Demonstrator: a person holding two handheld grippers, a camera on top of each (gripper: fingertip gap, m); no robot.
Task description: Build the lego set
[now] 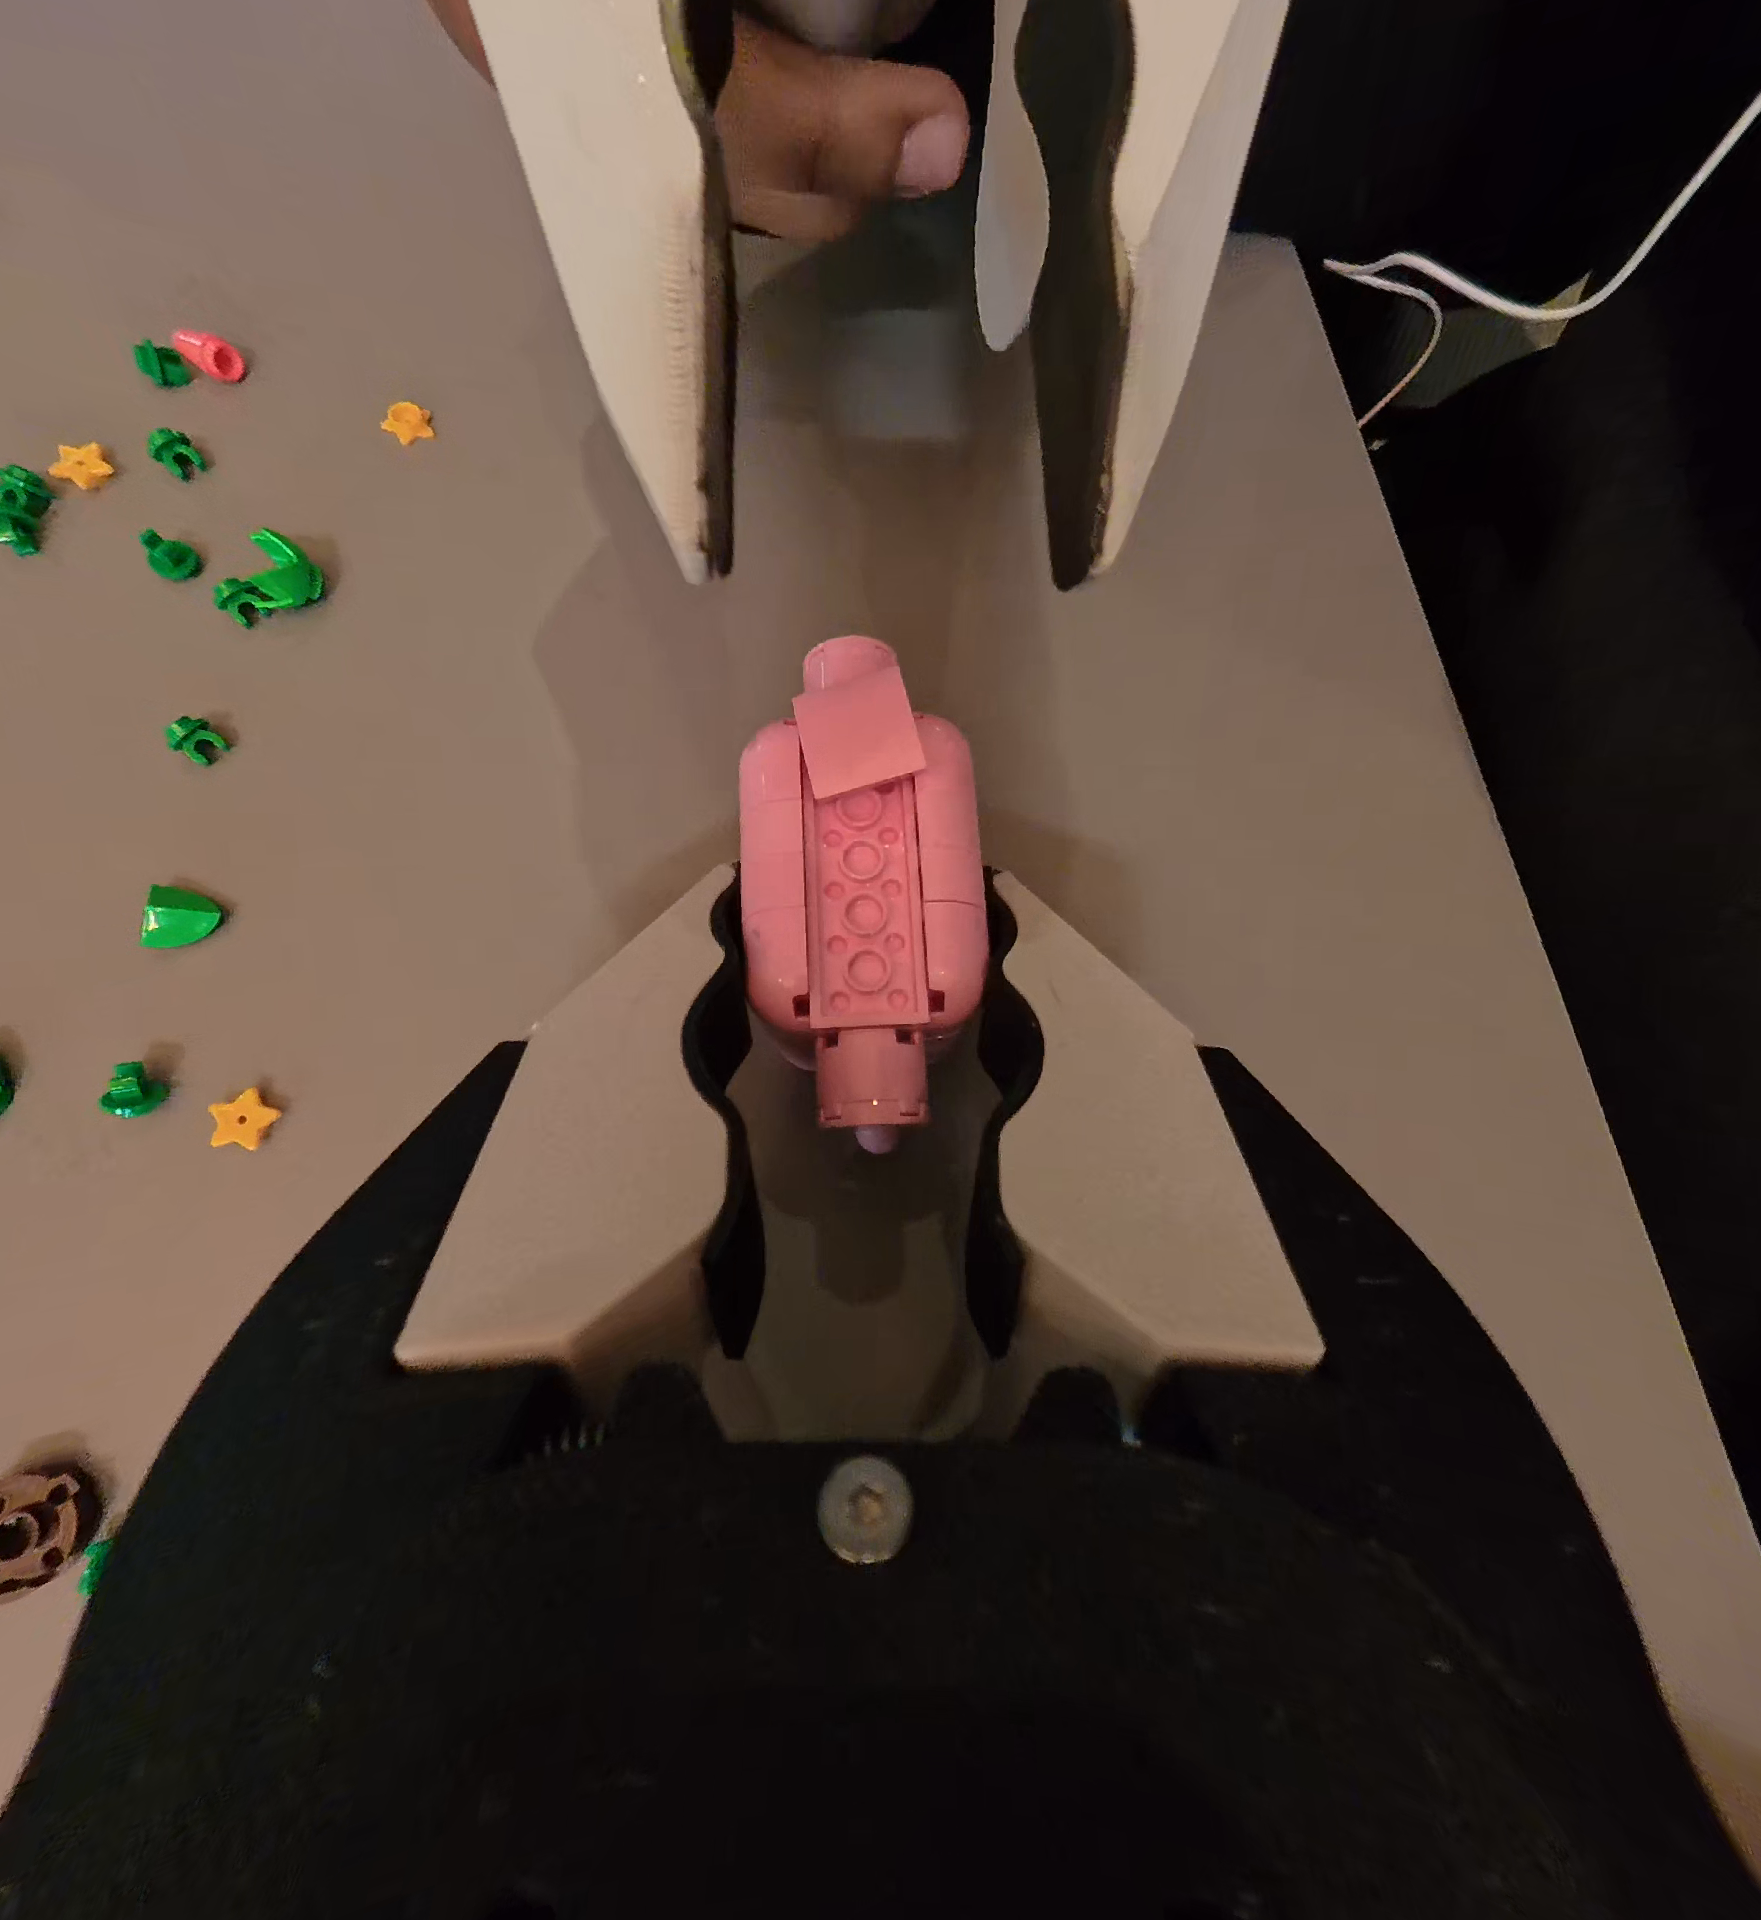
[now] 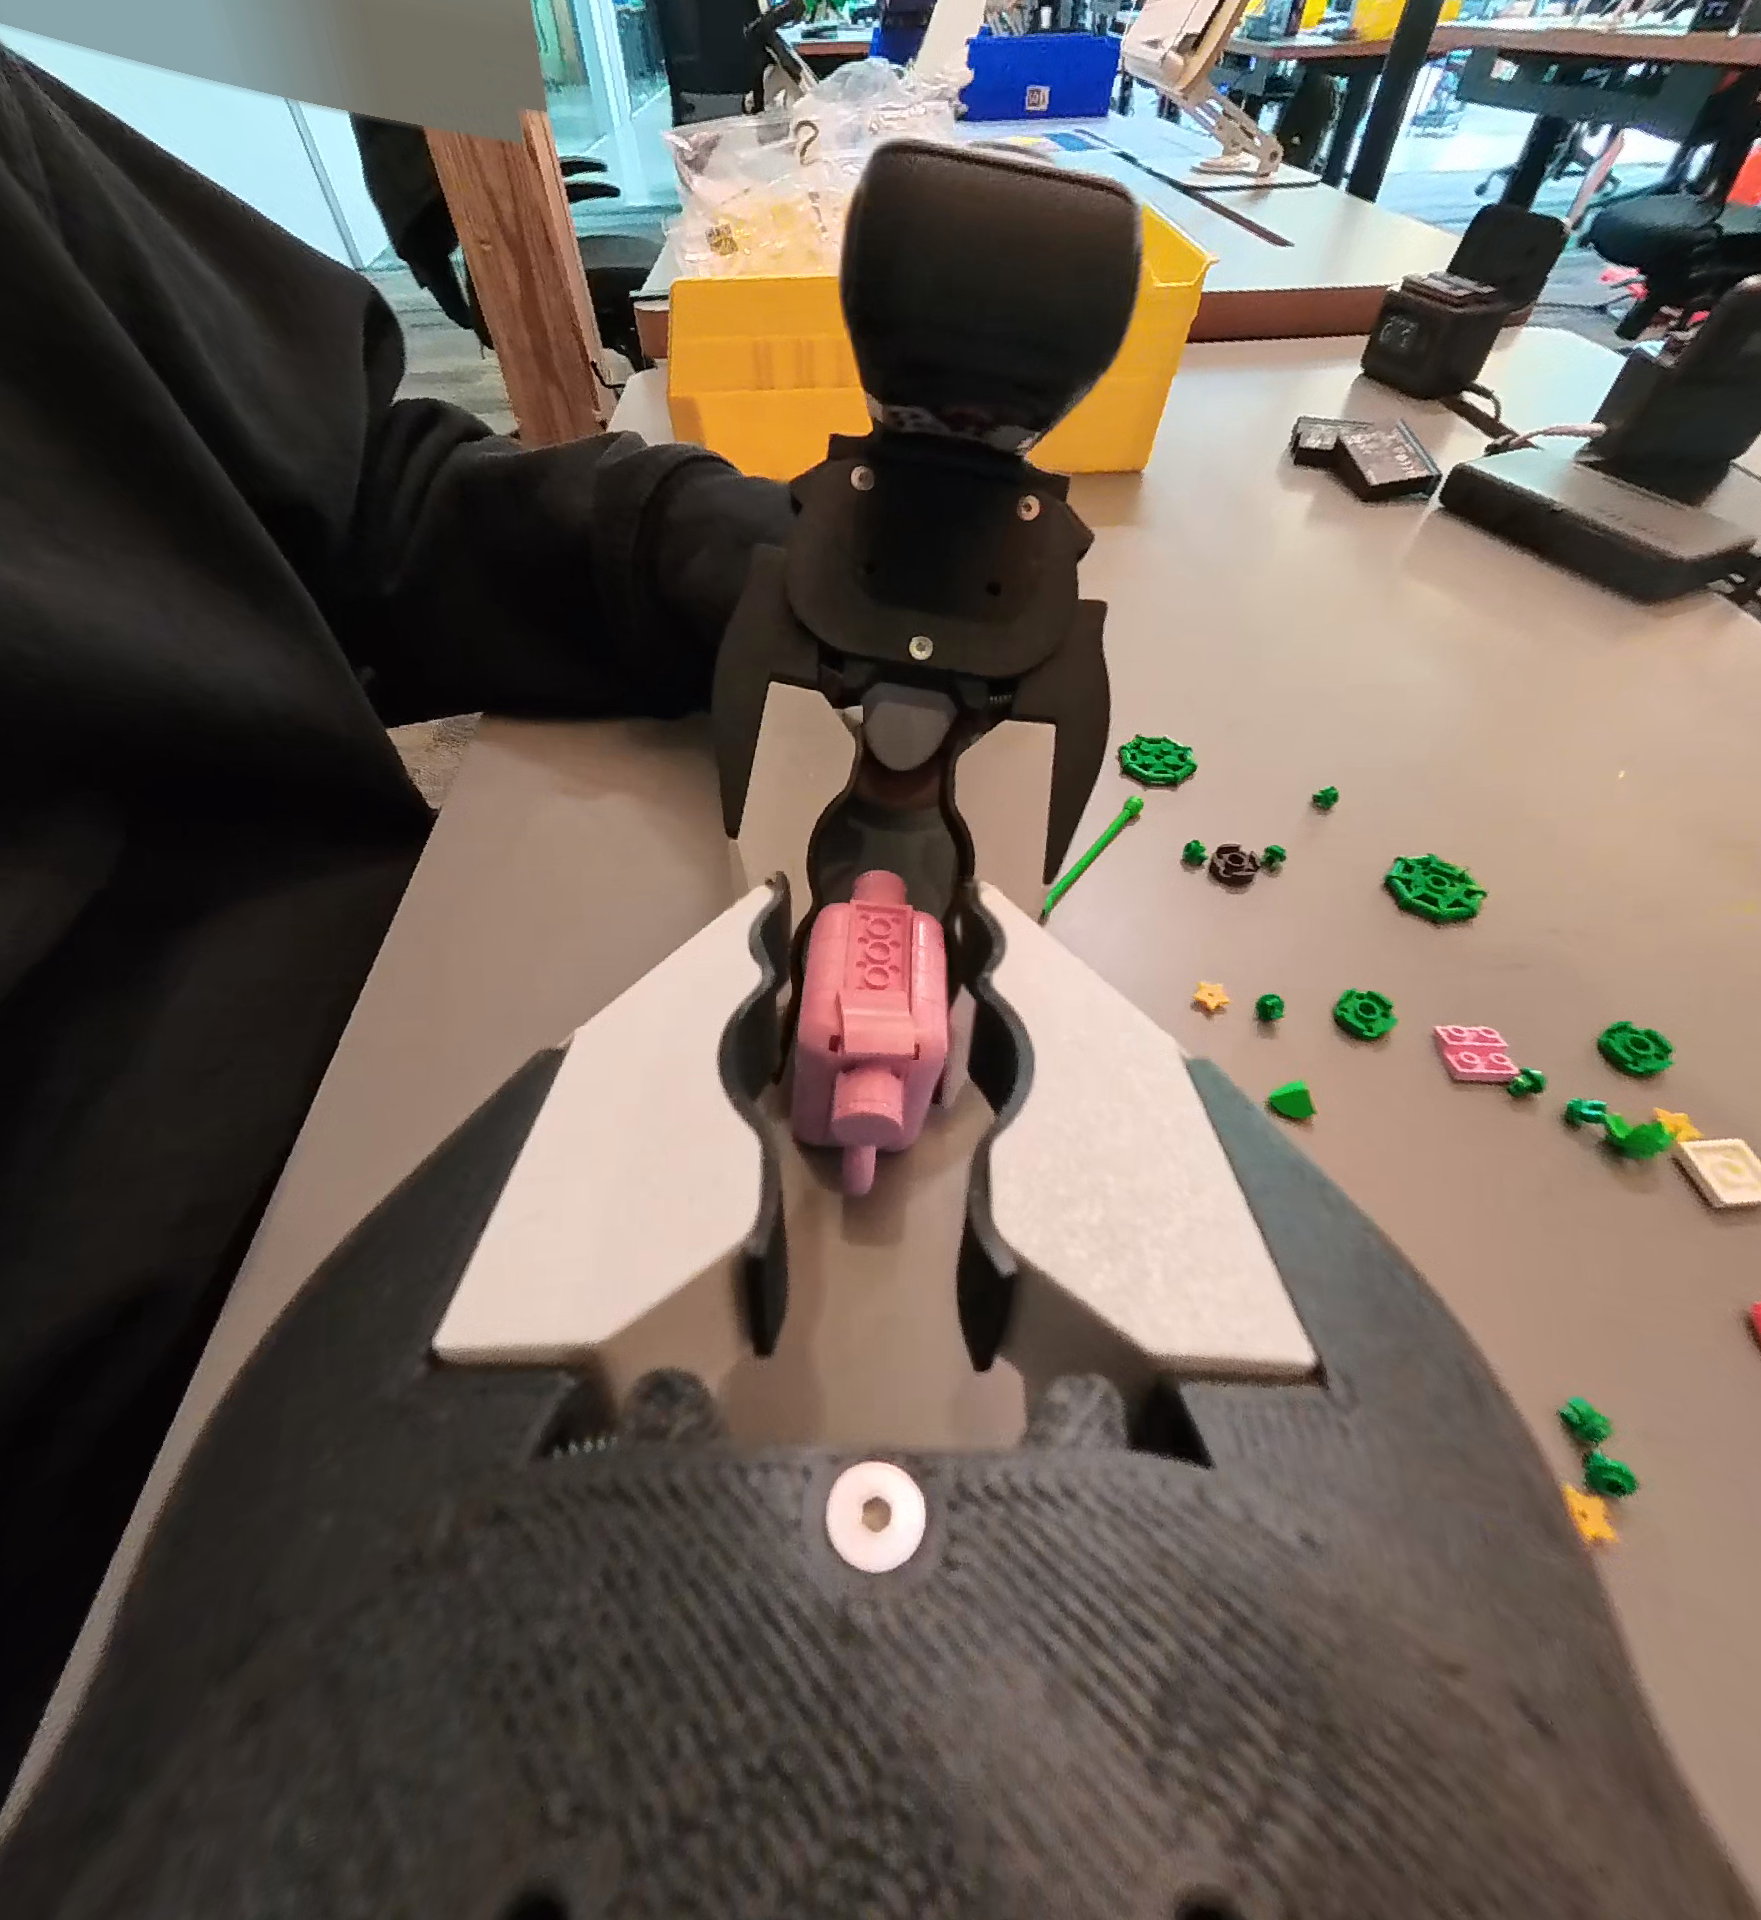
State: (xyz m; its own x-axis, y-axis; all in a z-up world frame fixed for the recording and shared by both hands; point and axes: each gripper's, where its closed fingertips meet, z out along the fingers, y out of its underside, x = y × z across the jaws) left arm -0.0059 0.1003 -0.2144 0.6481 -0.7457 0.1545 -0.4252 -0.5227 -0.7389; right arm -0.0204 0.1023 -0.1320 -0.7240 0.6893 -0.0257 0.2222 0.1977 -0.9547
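Observation:
A pink lego assembly (image 1: 860,914) with a studded strip down its middle and a peg at each end sits between my left gripper's (image 1: 863,883) fingers, which are shut on its sides. A small pink square piece (image 1: 855,732) lies askew at its far end. My right gripper (image 1: 886,571) faces it from the far side with its white fingers spread wider than the assembly. In the right wrist view the assembly (image 2: 871,1023) shows between my right gripper's (image 2: 876,894) fingers, and the left gripper (image 2: 891,842) holds it from behind.
Loose green pieces (image 1: 273,582), yellow stars (image 1: 406,423) and a red cone (image 1: 211,355) lie on the grey table (image 2: 1375,675). A pink plate (image 2: 1475,1051), a white tile (image 2: 1730,1172), green round plates (image 2: 1435,886), a yellow bin (image 2: 751,353) and a black sleeve (image 2: 232,520) show too. Left tips to right tips: about 8 cm. Both grippers' tips are roughly 15 cm from the pink plate (image 2: 1475,1051).

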